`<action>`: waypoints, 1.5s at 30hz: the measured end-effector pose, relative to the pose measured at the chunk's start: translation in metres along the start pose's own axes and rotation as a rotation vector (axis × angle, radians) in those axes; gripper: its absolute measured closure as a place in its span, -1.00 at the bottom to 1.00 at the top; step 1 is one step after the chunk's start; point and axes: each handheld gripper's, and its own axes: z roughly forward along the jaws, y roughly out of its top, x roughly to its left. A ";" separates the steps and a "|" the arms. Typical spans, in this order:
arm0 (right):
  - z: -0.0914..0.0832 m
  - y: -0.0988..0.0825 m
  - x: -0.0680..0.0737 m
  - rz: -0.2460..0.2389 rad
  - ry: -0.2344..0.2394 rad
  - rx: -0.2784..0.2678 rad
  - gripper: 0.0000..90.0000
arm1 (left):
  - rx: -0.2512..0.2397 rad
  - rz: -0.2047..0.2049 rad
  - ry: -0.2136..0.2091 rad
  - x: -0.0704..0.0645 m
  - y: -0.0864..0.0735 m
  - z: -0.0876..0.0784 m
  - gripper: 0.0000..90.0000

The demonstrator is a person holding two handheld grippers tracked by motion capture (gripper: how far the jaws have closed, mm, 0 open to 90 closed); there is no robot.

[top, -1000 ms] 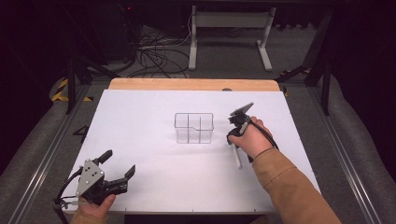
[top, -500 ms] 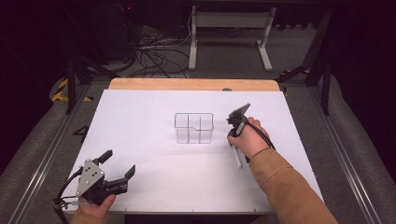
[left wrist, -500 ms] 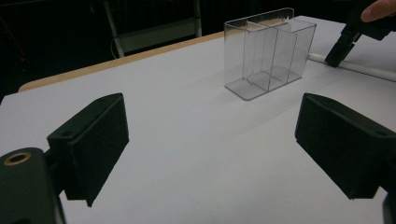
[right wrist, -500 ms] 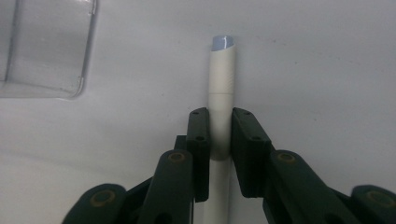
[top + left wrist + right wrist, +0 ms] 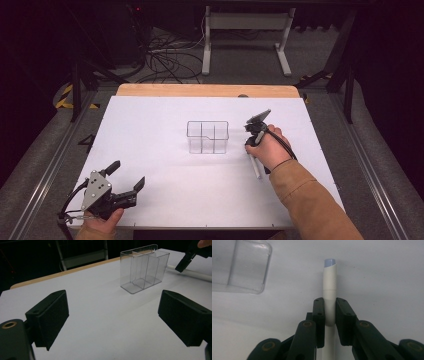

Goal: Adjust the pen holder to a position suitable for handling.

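A white pen (image 5: 330,277) with a pale blue tip lies flat on the white table, to the right of a clear plastic box (image 5: 207,136) with several compartments. My right gripper (image 5: 330,312) points down at the table and is shut on the pen's barrel, the tip sticking out past the pads. In the high view the right gripper (image 5: 251,146) stands just right of the box, with the pen (image 5: 255,167) trailing toward the person. My left gripper (image 5: 126,175) rests at the near left corner of the table, jaws wide open with nothing between them. In the left gripper view, my left gripper (image 5: 112,315) faces the box (image 5: 143,270).
The white table surface (image 5: 165,115) ends in a wooden strip (image 5: 200,90) at the far edge. Beyond it are a metal stand (image 5: 245,30) and loose cables (image 5: 165,60) on the dark floor. Rails run along both sides of the table.
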 end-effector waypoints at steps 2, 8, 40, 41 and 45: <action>-0.006 -0.001 -0.002 -0.012 0.004 -0.020 0.77 | 0.000 0.001 0.001 0.000 0.000 0.000 -0.77; -0.023 -0.005 -0.007 -0.012 0.031 -0.072 0.76 | 0.000 0.003 0.001 0.000 0.000 0.000 -0.77; -0.088 -0.020 -0.020 -0.275 0.256 -0.498 0.76 | 0.003 0.006 0.001 -0.001 0.000 0.002 -0.77; -0.090 -0.020 -0.021 -0.288 0.275 -0.520 0.76 | 0.003 0.006 0.001 -0.001 0.000 0.002 -0.77; -0.095 -0.021 -0.021 -0.325 0.338 -0.590 0.76 | 0.002 0.003 0.001 -0.001 0.000 0.001 -0.77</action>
